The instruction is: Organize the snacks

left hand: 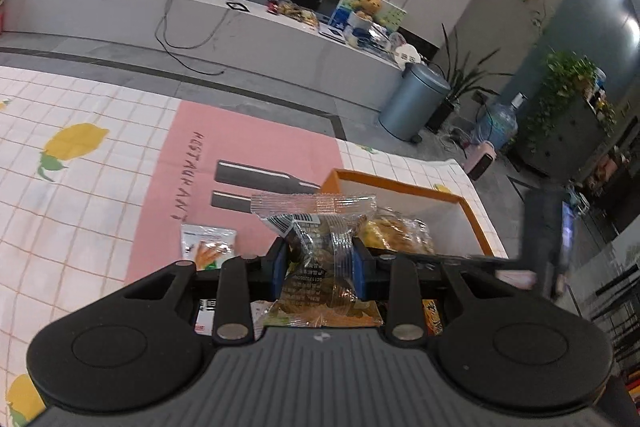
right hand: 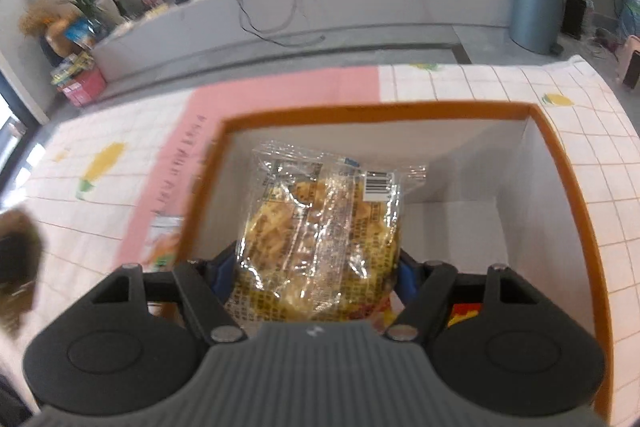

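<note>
One worktop point(left hand: 100, 187) fills the room's middle, under a white checked cloth with lemons and one pink mat point(left hand: 248, 147) across it. One box point(right hand: 560, 163), orange-rimmed and white inside, stands near the worktop's far right corner.

Two grippers are up, each with one packet. The right gripper point(right hand: 316, 267) points down into the box from its near side. Its blue fingers point(right hand: 224, 271) stand fairly wide, pressed on either side of a clear packet point(right hand: 320, 219) of yellow crisps, which reaches forward past the fingertips over the box's white floor. Whether it touches that floor I cannot tell.

The left gripper point(left hand: 320, 263) hangs above the mat's right edge, just short of the box's left wall. Its fingers point(left hand: 278, 267) are nearly together, pinching a smaller packet point(left hand: 316, 235) at the waist; its crimped end sticks up beyond the fingertips, the rest trails back towards the handle.

One more packet lies loose: a white-and-green one point(left hand: 208, 241) on the mat, left of the left gripper. Other wrappers show under the grippers, too hidden to count.
</note>
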A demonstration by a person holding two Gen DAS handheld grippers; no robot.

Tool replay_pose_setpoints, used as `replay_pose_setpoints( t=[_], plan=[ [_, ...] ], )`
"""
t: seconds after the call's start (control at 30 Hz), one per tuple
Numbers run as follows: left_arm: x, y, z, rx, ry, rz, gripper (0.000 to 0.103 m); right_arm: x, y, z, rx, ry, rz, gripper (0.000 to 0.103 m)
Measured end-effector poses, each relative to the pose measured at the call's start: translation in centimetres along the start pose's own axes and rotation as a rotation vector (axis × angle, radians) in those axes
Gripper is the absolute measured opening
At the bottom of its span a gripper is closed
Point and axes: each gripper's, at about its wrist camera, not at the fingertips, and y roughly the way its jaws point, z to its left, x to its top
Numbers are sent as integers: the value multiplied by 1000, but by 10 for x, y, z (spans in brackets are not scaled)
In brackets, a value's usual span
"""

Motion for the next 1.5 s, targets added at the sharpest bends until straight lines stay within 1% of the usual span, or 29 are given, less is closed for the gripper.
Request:
replay_pose_setpoints(
  t=[0.07, 0.17, 0.23, 0.27, 0.3, 0.33, 0.4, 0.47, 0.6, 0.73, 0.83, 0.9, 1.0, 1.07, 1.1, 1.17, 1.23, 1.27, 1.33, 1.4, 1.5],
  plan=[
    [-2, 7, -1, -10, 1, 11, 36, 4, 9, -2, 1, -8, 12, 72],
    [-3, 15, -2, -17, -5, 24, 36, 7, 15, -1, 30, -24, 23, 73],
    [-4, 20, 0, -13, -17, 27, 36, 9, 19, 2, 53, -35, 30, 76],
    [-5, 21, 0, -13, -15, 31, 36, 9, 19, 2, 66, -35, 28, 80],
    [-5, 22, 0, -12, -14, 35, 36, 10, 17, 2, 78, -33, 24, 92],
    [-5, 22, 1, -12, -15, 39, 36, 11, 13, 3, 82, -34, 18, 96],
    [-6, 21, 2, -1, -20, 43, 36, 12, 3, 5, 75, -52, 5, 98],
    [-6, 17, 2, 21, -29, 38, 36, 10, -11, 5, 86, -52, -36, 100],
    [-6, 2, -4, 30, -36, 11, 36, 13, -34, -8, 89, 22, -82, 100],
    [-7, -16, -16, 32, -33, -26, 36, 7, -70, -23, 57, 81, -151, 100],
    [-11, -23, -33, 23, -8, -28, 36, -4, -95, -33, 25, 92, -198, 100],
    [-18, -21, -50, 20, 27, -6, 36, -13, -111, -40, -6, 129, -222, 100],
    [-33, -10, -76, 18, 86, 49, 36, -22, -129, -51, -21, 210, -255, 100],
    [-43, -1, -90, 4, 119, 83, 36, -23, -140, -51, -59, 240, -273, 100],
    [-47, 4, -96, -8, 132, 95, 36, -25, -146, -48, -81, 225, -283, 100],
    [-53, 13, -107, -15, 150, 119, 36, -34, -156, -43, -109, 151, -309, 100],
    [-54, 22, -115, 1, 167, 126, 36, -42, -162, -42, -144, 106, -329, 100],
    [-53, 28, -119, 9, 173, 127, 36, -44, -162, -45, -163, 111, -329, 100],
    [-50, 40, -127, 27, 184, 126, 36, -43, -158, -56, -180, 144, -315, 100],
    [-51, 51, -134, 60, 195, 130, 36, -42, -154, -69, -186, 185, -296, 100],
    [-54, 66, -143, 102, 236, 161, 36, -41, -154, -82, -202, 208, -299, 100]
  ],
)
